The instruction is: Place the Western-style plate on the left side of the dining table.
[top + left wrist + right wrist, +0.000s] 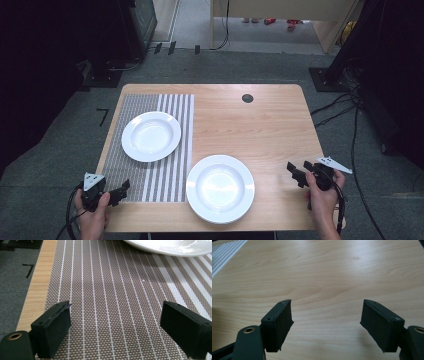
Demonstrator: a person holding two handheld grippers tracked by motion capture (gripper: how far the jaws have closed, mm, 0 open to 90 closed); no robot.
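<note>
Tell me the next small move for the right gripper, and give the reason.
Probably swing the right gripper left toward the near plate. Its jaws stand open with nothing between them over bare table, and that plate lies off the striped mat, closest to this hand.

Lab (floor cables (345,107), dark equipment (137,25))

Wide-spread left gripper (115,326) above striped placemat (107,290), white plate (175,247) beyond.
</note>
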